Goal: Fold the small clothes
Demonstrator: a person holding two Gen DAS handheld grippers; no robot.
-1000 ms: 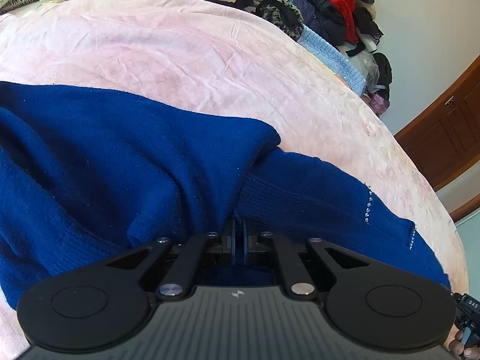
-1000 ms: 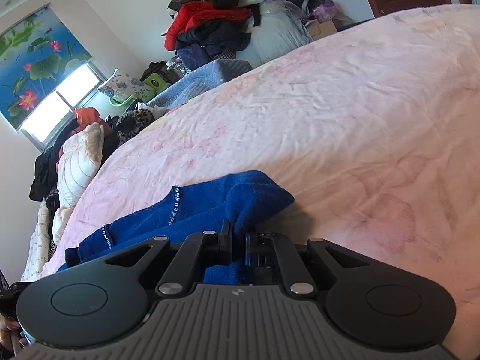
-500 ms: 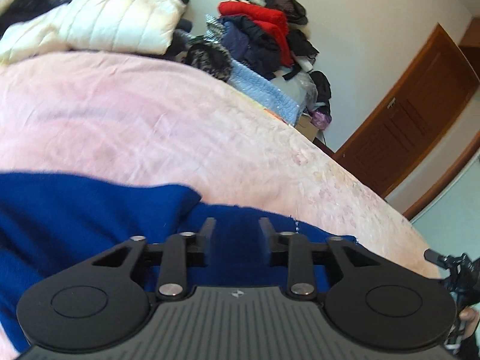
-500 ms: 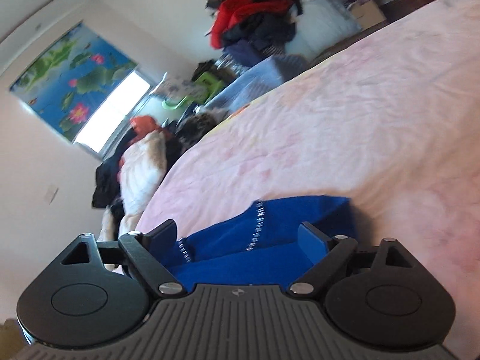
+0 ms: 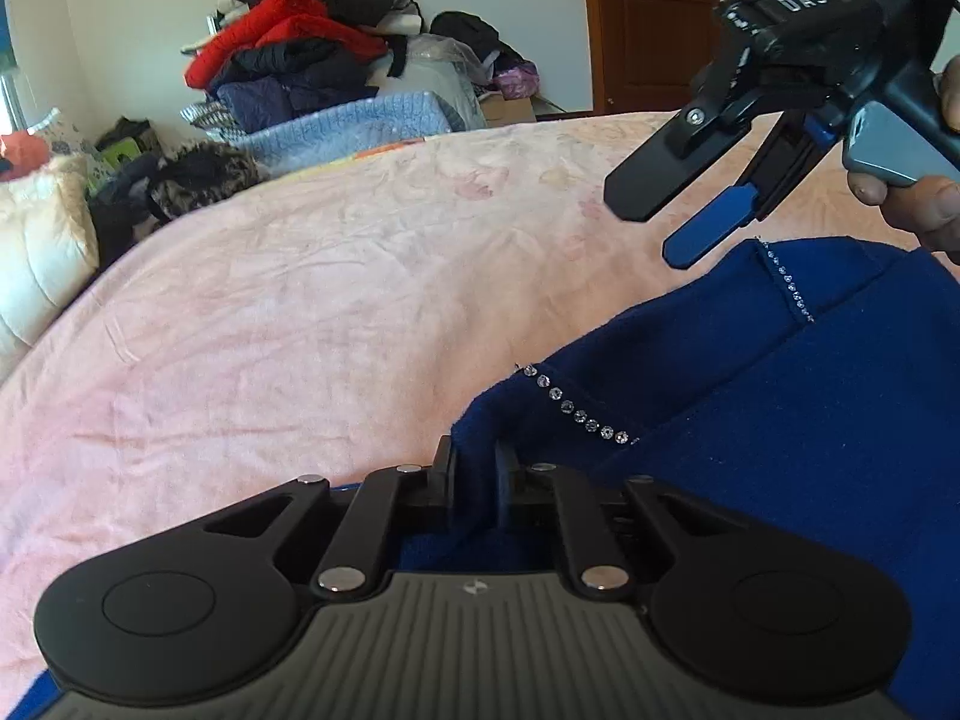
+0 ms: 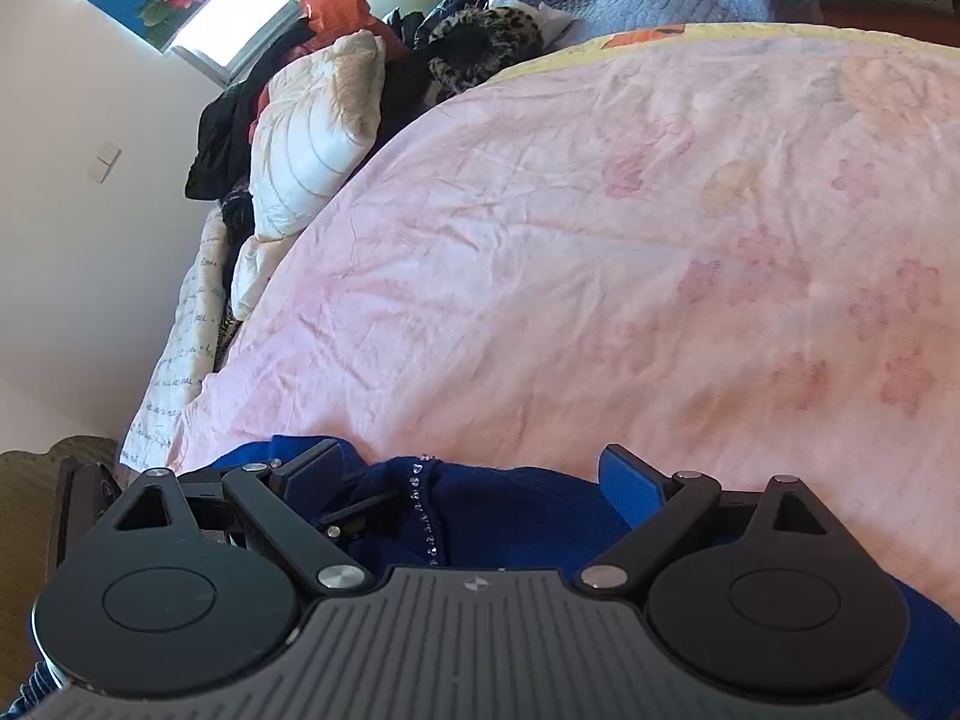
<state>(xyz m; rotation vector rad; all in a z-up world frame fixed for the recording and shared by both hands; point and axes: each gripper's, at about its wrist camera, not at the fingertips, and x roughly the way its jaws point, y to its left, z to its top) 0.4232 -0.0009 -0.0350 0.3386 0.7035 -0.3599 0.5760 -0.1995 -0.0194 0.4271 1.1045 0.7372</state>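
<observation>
- the navy sweater [image 5: 780, 450] lies on the pink bedspread [image 5: 360, 300] at the near edge of the bed, its rhinestone trim [image 5: 579, 414] running along a fold.
- the left tool [image 5: 477, 480] has just been closing and is now clenched on a raised pinch of the sweater's edge, just beside the trim.
- the right tool [image 6: 474, 480] is released, its jaws spread wide with sweater cloth lying between them but not pressed.
- judgement: the step in hand looks like re-gripping for the next fold. to do it well, keep the left pinch firm, set the right tool on a matching edge before closing, then lift both evenly so the knit does not sag or twist.
- the left wrist view alone shows the right tool [image 5: 714, 222] from outside, hovering above the sweater with a hand [image 5: 924, 204] on its handle, and the pile of clothes [image 5: 288, 66] by the wall.
- the right wrist view alone shows the window [image 6: 240, 18] and the quilted cream jacket [image 6: 312, 132].
</observation>
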